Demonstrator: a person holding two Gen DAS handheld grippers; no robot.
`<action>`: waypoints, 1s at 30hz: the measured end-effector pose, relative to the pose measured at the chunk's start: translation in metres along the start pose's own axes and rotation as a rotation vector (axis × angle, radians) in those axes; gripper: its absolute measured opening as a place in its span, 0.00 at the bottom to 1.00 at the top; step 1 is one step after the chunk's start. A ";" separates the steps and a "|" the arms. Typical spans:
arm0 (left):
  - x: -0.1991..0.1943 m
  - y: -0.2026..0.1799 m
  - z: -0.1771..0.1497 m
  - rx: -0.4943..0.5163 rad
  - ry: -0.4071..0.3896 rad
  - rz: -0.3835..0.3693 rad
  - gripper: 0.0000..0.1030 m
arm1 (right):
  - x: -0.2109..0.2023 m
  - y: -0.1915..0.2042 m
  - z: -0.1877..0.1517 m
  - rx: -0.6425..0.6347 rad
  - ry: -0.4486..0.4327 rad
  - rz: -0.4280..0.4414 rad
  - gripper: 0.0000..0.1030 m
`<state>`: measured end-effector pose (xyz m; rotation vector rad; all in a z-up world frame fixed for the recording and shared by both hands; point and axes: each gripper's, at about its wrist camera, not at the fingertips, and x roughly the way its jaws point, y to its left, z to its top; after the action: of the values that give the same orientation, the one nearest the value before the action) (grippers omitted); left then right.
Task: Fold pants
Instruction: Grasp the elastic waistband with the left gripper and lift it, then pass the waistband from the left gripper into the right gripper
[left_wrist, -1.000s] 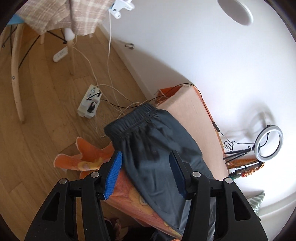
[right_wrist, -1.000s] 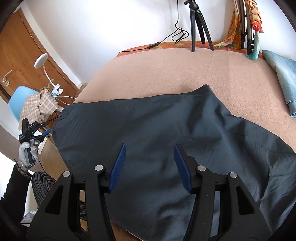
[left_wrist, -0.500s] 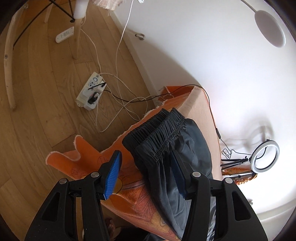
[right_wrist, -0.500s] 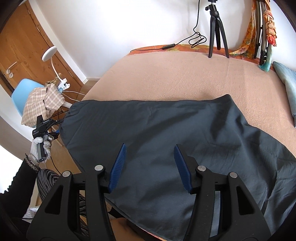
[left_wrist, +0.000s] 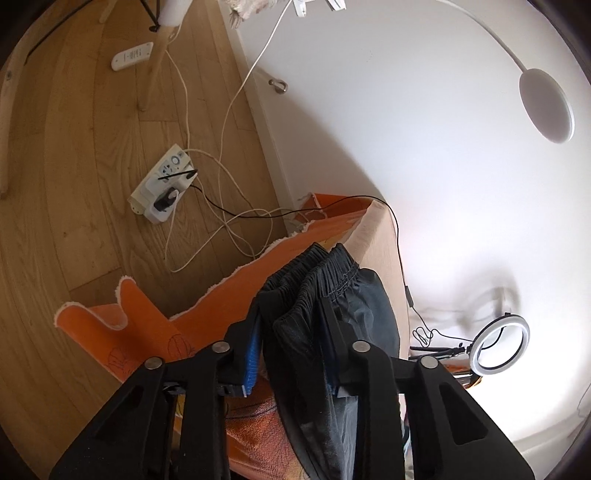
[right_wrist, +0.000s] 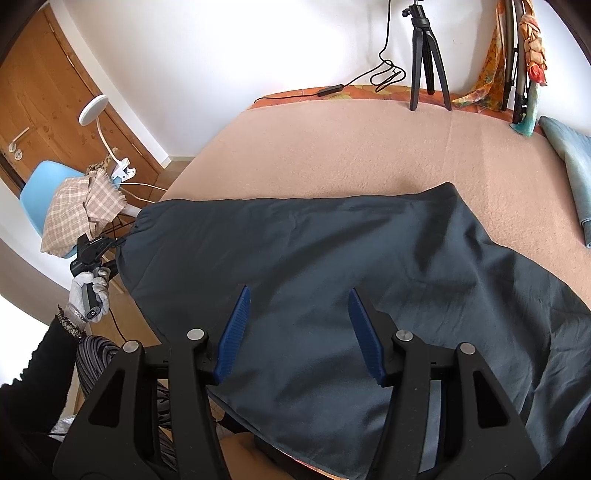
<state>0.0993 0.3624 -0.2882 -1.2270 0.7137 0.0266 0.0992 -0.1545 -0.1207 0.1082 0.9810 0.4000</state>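
Two hand-held black grippers with blue ribbed pads are working a pair of dark grey, thin-fabric pants (right_wrist: 332, 258) spread across a peach-coloured blanket-covered bed (right_wrist: 351, 147). At far left in the right wrist view, a light blue plastic chair (right_wrist: 37, 192) is carrying a beige checked cloth (right_wrist: 74, 218), with a white clip-on lamp (right_wrist: 94, 110) rising behind it before a wooden door (right_wrist: 48, 85). Below them, a white-gloved left hand (right_wrist: 88, 291) in a black sleeve is gripping the left gripper (left_wrist: 291, 343), whose jaws are closing on the gathered elastic waistband (left_wrist: 314, 269) at the left edge of the bed; in the left wrist view the bunched fabric is filling the narrow gap, with the pads against it on both sides. Beneath that gripper an orange patterned sheet (left_wrist: 147, 321) is hanging off the bed toward a wooden plank floor (left_wrist: 74, 221), where a white power strip (left_wrist: 162, 192) is lying among pale and black cables. Toward the centre, the right gripper (right_wrist: 299, 332) is hovering over the middle of the pants, its jaws opening and standing wide apart with nothing clamped between them. Further right, a black tripod (right_wrist: 424, 55) is standing at the bed's far edge by the white wall, and a folded blue-grey garment (right_wrist: 569, 166) is lying at the right margin.
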 end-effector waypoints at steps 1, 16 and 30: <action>-0.001 -0.003 0.000 0.019 -0.011 0.013 0.18 | 0.000 0.000 0.000 -0.001 0.000 0.002 0.59; -0.023 -0.159 -0.068 0.776 -0.175 0.180 0.14 | 0.019 0.017 -0.002 -0.024 0.037 0.062 0.59; 0.036 -0.200 -0.276 1.397 0.065 0.167 0.14 | 0.108 0.053 0.015 0.134 0.199 0.391 0.60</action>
<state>0.0713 0.0386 -0.1787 0.1688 0.6624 -0.3272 0.1494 -0.0631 -0.1834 0.3913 1.1855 0.7135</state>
